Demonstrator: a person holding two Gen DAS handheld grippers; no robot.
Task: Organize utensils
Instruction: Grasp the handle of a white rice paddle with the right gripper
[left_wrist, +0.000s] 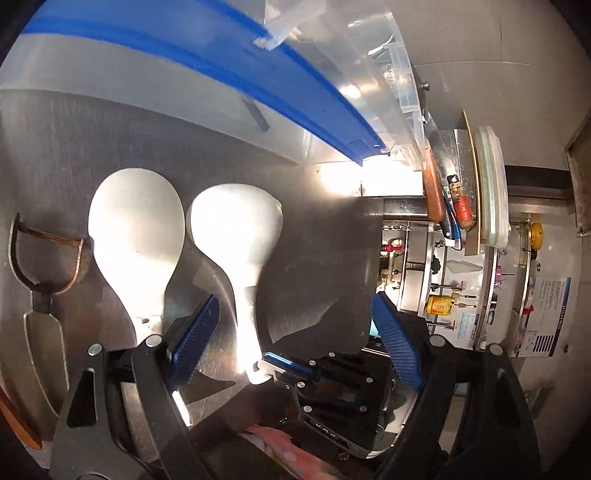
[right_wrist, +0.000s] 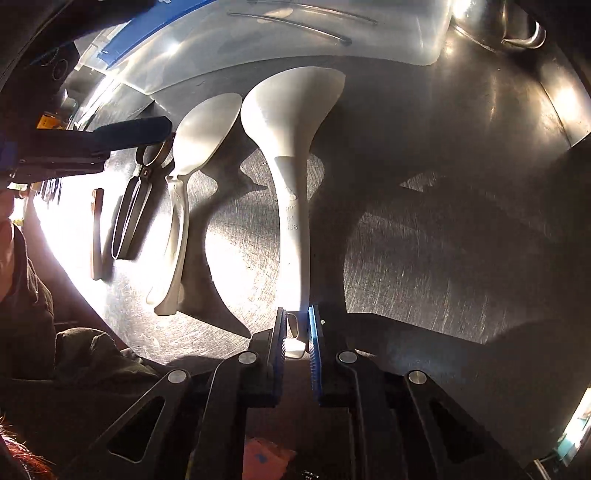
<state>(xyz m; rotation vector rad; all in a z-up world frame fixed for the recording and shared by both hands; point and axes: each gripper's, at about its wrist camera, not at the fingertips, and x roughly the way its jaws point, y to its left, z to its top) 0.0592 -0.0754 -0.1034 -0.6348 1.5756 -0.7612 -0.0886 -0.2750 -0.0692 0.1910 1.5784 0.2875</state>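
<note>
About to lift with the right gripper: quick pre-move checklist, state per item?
1. Right gripper shut on the right rice paddle handle end: ok.
2. Left gripper open, holding nothing: ok.
3. Other rice paddle lying apart from the gripped one: ok.
4. Peeler off to the side, out of the lift path: ok.
5. Clear bin opening reachable: cannot tell.

Commercial-looking kitchen. Scratched stainless steel counter (left_wrist: 314, 236), white rice paddles (left_wrist: 136, 236) and peeler (left_wrist: 40, 266) lying on it, clear storage bin with blue lid (left_wrist: 207, 48), knives (left_wrist: 434, 184) and cutting boards (left_wrist: 487, 184) racked at counter's end.
</note>
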